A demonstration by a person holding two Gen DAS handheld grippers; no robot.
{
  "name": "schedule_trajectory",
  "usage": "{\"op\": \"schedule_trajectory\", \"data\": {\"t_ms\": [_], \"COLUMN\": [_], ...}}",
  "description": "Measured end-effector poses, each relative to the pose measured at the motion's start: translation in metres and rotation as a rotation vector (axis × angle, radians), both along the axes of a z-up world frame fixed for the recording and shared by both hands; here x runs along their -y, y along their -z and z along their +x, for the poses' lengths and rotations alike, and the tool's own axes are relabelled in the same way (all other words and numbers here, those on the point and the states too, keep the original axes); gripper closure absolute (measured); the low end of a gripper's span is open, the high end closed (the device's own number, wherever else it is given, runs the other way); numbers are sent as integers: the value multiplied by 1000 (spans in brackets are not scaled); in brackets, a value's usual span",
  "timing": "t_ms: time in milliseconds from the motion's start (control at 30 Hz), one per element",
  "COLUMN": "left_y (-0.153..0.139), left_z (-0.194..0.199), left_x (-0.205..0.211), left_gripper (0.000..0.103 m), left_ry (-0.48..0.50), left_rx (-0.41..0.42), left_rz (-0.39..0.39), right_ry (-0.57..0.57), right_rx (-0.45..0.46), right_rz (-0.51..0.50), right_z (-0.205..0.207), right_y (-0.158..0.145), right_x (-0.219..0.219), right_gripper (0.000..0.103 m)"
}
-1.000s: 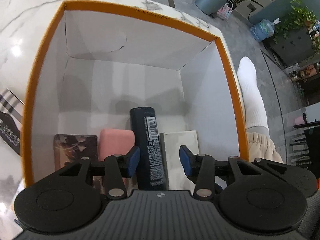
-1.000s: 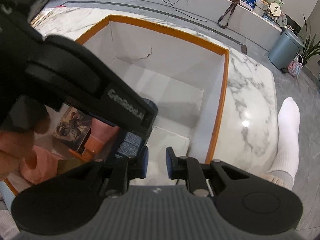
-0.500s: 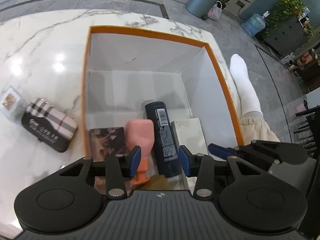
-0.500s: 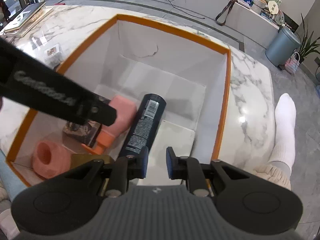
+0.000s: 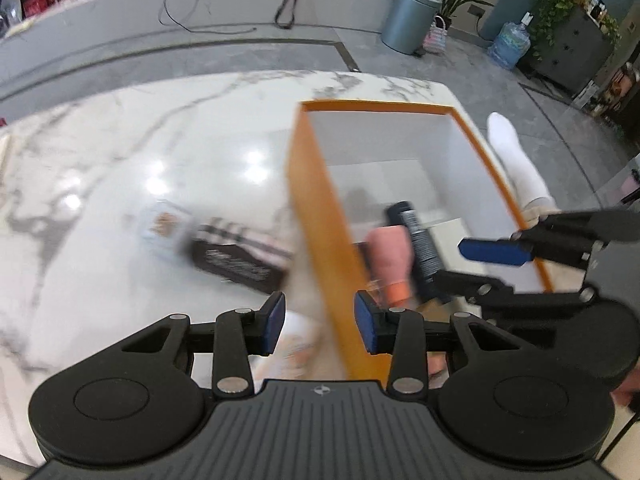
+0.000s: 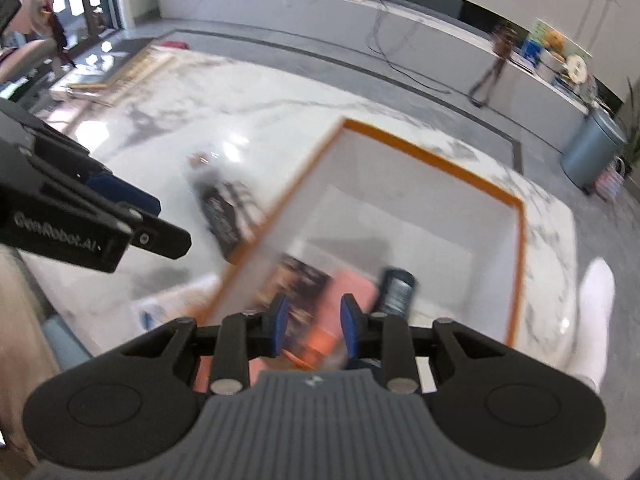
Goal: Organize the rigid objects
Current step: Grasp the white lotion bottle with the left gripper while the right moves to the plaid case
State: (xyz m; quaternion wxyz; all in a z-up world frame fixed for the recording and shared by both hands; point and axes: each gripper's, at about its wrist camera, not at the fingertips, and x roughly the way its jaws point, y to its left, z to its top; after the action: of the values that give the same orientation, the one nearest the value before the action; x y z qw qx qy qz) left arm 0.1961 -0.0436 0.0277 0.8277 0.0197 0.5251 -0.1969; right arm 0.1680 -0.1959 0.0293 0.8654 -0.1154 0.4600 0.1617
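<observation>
The orange-rimmed white box (image 5: 316,220) (image 6: 432,156) stands on the marble table. A dark bottle (image 5: 416,240) (image 6: 396,288), a pink bottle (image 5: 390,248) (image 6: 348,292) and a dark printed box (image 6: 296,284) lie inside it. A plaid black case (image 5: 240,256) (image 6: 228,216) and a small clear box (image 5: 164,224) lie on the table left of it. My left gripper (image 5: 320,324) (image 6: 152,216) hovers over the box's left wall, jaws closing on nothing. My right gripper (image 6: 314,328) (image 5: 472,268) hangs above the box's near end, jaws opening, nothing between them.
A white flat box (image 5: 456,236) lies at the right inside the orange box. A person's white-socked foot (image 5: 516,160) (image 6: 596,304) stands right of the table. A grey bin (image 5: 412,16) is on the floor beyond. Both views are blurred by motion.
Both grippers rose out of the box. The left one swung left over the box's left wall and its jaws narrowed. The right jaws widened. The bottles stay in the box.
</observation>
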Motion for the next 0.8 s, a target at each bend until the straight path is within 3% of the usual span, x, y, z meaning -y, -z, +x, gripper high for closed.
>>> {"op": "schedule_trajectory", "data": {"t_ms": [200,367,600,800], "left_y": [3,24,68,98], "left_z": [-10,-18,-24,-13], "left_x": [-38,-53,-37,-18], "left_gripper": [58,58,57,52], "left_ry": [43,139,315,353], "left_rx": [46,38,36,23], "left_rz": [62,73,69,47], "right_ry": [-97,-147,-181,-174], "right_rx": [-5,-20,-60,-84], "right_rz": [30,-52,-71,-66], "right_z": [7,13,22,35], "right_y": [-1,13,26,36], "right_x": [-47,-84,-93,-90], "right_gripper": [75,75,74,74]}}
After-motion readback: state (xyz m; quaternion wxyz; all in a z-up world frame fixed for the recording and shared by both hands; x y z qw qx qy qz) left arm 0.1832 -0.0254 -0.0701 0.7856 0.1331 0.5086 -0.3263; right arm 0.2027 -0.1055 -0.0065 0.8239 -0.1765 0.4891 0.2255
